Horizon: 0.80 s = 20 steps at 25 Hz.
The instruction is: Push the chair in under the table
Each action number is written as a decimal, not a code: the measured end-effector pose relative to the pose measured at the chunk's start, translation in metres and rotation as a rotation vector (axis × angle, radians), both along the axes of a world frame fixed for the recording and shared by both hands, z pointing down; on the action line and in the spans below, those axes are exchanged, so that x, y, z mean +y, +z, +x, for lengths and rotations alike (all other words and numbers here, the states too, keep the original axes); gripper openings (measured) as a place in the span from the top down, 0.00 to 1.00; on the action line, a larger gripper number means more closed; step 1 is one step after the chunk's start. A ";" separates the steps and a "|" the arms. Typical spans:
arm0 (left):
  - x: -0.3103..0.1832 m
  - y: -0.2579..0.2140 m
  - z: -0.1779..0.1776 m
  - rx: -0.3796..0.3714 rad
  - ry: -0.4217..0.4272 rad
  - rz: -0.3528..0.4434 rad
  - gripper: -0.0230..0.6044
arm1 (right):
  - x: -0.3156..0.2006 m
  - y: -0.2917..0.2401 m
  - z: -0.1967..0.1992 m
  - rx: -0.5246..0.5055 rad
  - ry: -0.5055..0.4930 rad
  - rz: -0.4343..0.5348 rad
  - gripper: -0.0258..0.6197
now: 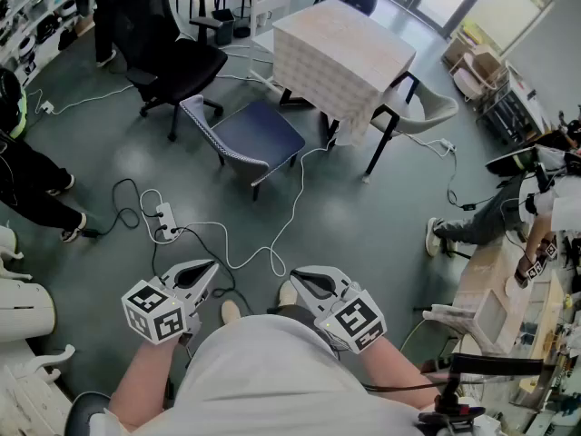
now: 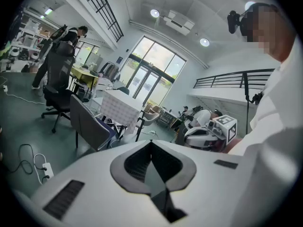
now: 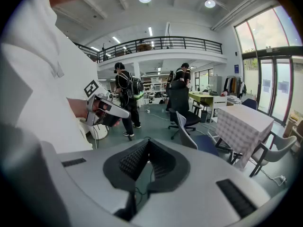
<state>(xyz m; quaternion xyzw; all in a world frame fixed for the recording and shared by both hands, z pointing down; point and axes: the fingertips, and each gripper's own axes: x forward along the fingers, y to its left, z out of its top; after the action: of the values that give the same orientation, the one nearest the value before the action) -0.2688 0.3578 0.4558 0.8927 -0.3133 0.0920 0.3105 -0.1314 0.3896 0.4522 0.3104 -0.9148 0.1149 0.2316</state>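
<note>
Blue chair (image 1: 259,134), well beyond right gripper (image 1: 298,278)

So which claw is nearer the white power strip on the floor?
Left. The power strip lies ahead and slightly left of the left claw; the right claw is farther off to the strip's right.

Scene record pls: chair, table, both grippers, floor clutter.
chair: blue chair, pulled out, standing by the table's near corner
table: table with checkered cloth, beyond the chair
left gripper: shut, empty, close to the person's body
right gripper: shut, empty, close to the person's body
floor: power strip and white cable between person and chair
nearby: black office chair left of the blue chair
</note>
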 end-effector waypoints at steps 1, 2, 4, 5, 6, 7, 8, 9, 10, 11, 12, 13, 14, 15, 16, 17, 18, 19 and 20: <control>-0.001 -0.002 0.009 0.003 -0.005 0.000 0.95 | -0.001 0.000 0.009 0.005 -0.006 -0.002 0.94; -0.002 -0.003 0.018 0.004 -0.011 0.000 0.95 | -0.003 0.000 0.018 0.008 -0.010 -0.003 0.94; -0.008 -0.003 0.036 0.001 -0.029 -0.002 0.95 | -0.010 -0.002 0.038 0.008 -0.014 -0.002 0.94; -0.014 -0.003 0.045 -0.003 -0.041 -0.004 0.95 | -0.014 -0.004 0.049 0.005 -0.015 -0.001 0.94; -0.020 -0.002 0.053 -0.010 -0.056 -0.006 0.95 | -0.019 -0.004 0.060 0.003 -0.018 0.001 0.94; -0.026 -0.002 0.060 -0.020 -0.072 -0.007 0.95 | -0.024 -0.004 0.071 0.003 -0.021 0.002 0.94; -0.033 0.000 0.068 -0.034 -0.086 -0.008 0.95 | -0.029 -0.003 0.082 0.003 -0.021 0.002 0.94; -0.039 0.001 0.076 -0.050 -0.098 -0.008 0.95 | -0.034 -0.002 0.095 0.003 -0.021 0.000 0.94; -0.045 0.003 0.084 -0.063 -0.111 -0.008 0.94 | -0.040 0.000 0.107 0.000 -0.019 -0.004 0.94; -0.050 0.004 0.091 -0.071 -0.123 -0.008 0.94 | -0.045 0.001 0.118 -0.005 -0.015 -0.008 0.94; -0.056 0.004 0.097 -0.077 -0.138 -0.005 0.94 | -0.050 0.002 0.128 -0.012 -0.012 -0.007 0.94; -0.061 0.005 0.102 -0.081 -0.155 -0.003 0.94 | -0.054 0.001 0.137 -0.015 -0.011 -0.002 0.94; -0.067 0.006 0.106 -0.083 -0.175 -0.002 0.94 | -0.058 0.001 0.145 -0.011 -0.016 0.007 0.94; -0.073 0.007 0.109 -0.083 -0.196 -0.006 0.94 | -0.061 0.001 0.151 -0.004 -0.023 0.014 0.93; -0.079 0.008 0.111 -0.080 -0.215 -0.015 0.93 | -0.064 0.003 0.156 0.004 -0.027 0.017 0.93; -0.084 0.011 0.112 -0.077 -0.230 -0.029 0.90 | -0.067 0.005 0.159 0.007 -0.025 0.014 0.88; -0.089 0.013 0.111 -0.076 -0.242 -0.043 0.86 | -0.071 0.007 0.162 0.006 -0.017 0.009 0.78; -0.096 0.015 0.110 -0.079 -0.253 -0.055 0.83 | -0.075 0.009 0.165 0.004 -0.004 0.005 0.75; -0.105 0.018 0.109 -0.084 -0.265 -0.065 0.81 | -0.081 0.010 0.168 0.002 0.010 0.003 0.74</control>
<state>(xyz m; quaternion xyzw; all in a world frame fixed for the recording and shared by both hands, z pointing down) -0.1602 0.2526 0.4739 0.8284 -0.4379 0.0973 0.3353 0.0370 0.3082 0.4621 0.3153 -0.9132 0.1145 0.2314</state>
